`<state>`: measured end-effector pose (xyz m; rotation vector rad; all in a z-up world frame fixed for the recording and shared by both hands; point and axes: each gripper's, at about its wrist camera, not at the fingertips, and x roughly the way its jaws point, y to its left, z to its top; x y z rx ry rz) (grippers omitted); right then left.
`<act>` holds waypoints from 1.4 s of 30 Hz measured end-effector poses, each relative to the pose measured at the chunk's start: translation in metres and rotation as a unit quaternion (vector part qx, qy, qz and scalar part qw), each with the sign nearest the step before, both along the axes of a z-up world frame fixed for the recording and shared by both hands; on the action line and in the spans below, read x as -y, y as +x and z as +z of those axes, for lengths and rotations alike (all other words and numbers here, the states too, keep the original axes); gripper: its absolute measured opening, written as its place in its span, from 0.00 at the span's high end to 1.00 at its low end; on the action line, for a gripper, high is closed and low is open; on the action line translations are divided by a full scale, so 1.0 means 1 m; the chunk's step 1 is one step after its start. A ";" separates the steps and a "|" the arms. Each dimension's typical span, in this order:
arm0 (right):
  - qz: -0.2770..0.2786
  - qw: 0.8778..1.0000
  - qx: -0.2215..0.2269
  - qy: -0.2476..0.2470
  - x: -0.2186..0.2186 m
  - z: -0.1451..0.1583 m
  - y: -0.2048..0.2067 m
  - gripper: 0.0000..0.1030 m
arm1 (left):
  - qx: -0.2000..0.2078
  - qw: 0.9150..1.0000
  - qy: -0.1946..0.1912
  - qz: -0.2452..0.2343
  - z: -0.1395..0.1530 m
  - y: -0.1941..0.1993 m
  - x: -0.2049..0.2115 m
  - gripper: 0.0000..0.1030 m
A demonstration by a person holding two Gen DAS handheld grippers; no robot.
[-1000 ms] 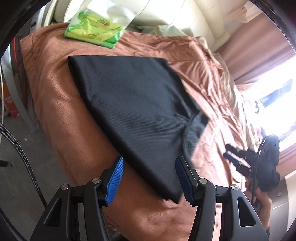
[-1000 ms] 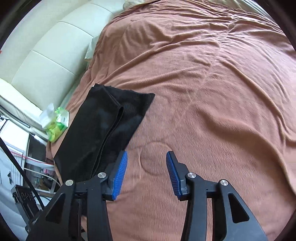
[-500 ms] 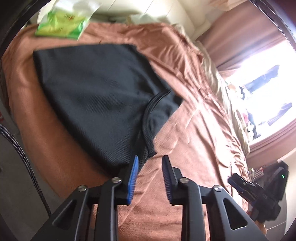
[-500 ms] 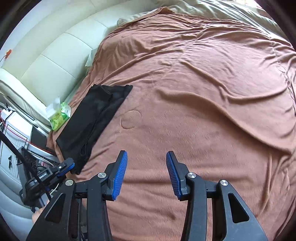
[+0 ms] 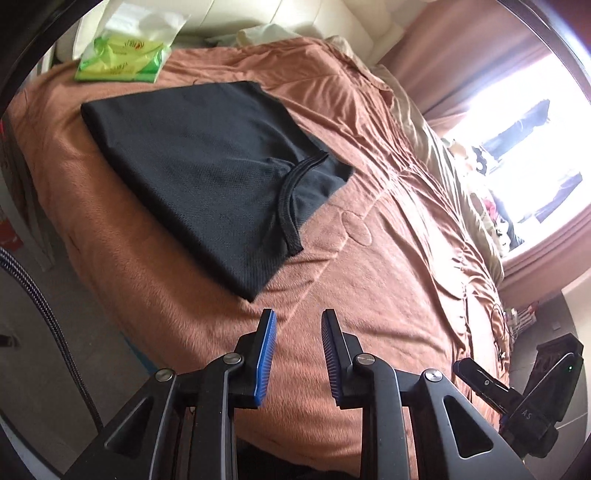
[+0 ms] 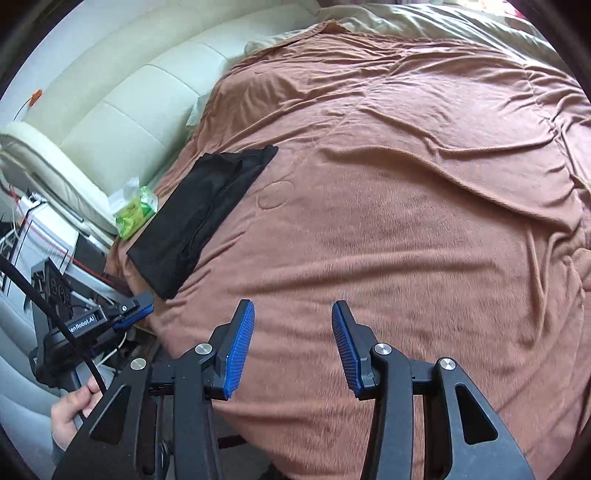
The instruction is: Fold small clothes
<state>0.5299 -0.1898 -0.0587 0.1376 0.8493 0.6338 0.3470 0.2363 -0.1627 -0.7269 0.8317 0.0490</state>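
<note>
A: Start at the left. What sits there?

B: In the left wrist view, a green tissue packet (image 5: pixel 120 57) lies at the far left corner of the brown blanket (image 5: pixel 388 266), up against the cream headboard (image 5: pixel 325 18). Just to the right of it, a short way nearer the camera, is the folded black garment (image 5: pixel 207 173), flat on the blanket near the bed's left edge.

A: And the left gripper (image 5: pixel 298 350)?

B: Its blue pads (image 5: pixel 266 356) stand apart with a modest gap, and only blanket shows between them. The garment's nearest corner lies just beyond the fingertips, slightly to the left, not touching them. A ribbed hem curves along the garment's right side.

A: Further right?

B: Wrinkled blanket running towards a bright window with pink curtains (image 5: pixel 461 62). At the lower right edge the right gripper (image 5: pixel 480 380) shows as a dark body off the side of the bed.

A: Now the right wrist view, same order.

B: At the far left the left gripper (image 6: pixel 136 310) is held low beside the bed, the person's hand (image 6: pixel 72 410) below it. Then the tissue packet (image 6: pixel 135 210), and next to it the black garment (image 6: pixel 201 218), a long dark strip on the blanket (image 6: pixel 406 221).

A: The right gripper (image 6: pixel 293 345)?

B: Fingers wide apart, empty, over bare blanket. The garment is off to its left and farther away, well clear of the pads (image 6: pixel 240 350).
</note>
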 end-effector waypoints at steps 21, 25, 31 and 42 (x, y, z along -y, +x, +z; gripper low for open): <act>-0.073 0.990 0.119 -0.013 0.092 0.056 -0.183 0.01 | 0.088 0.977 0.170 -0.089 0.094 -0.119 0.088 0.00; -0.081 0.986 0.144 -0.015 0.108 0.065 -0.221 0.00 | 0.102 0.973 0.181 -0.097 0.110 -0.144 0.101 0.00; -0.092 0.981 0.172 -0.017 0.128 0.071 -0.267 0.00 | 0.126 0.967 0.198 -0.104 0.128 -0.180 0.116 0.00; -0.120 0.970 0.213 -0.012 0.158 0.065 -0.327 0.00 | 0.159 0.950 0.241 -0.118 0.144 -0.235 0.143 0.00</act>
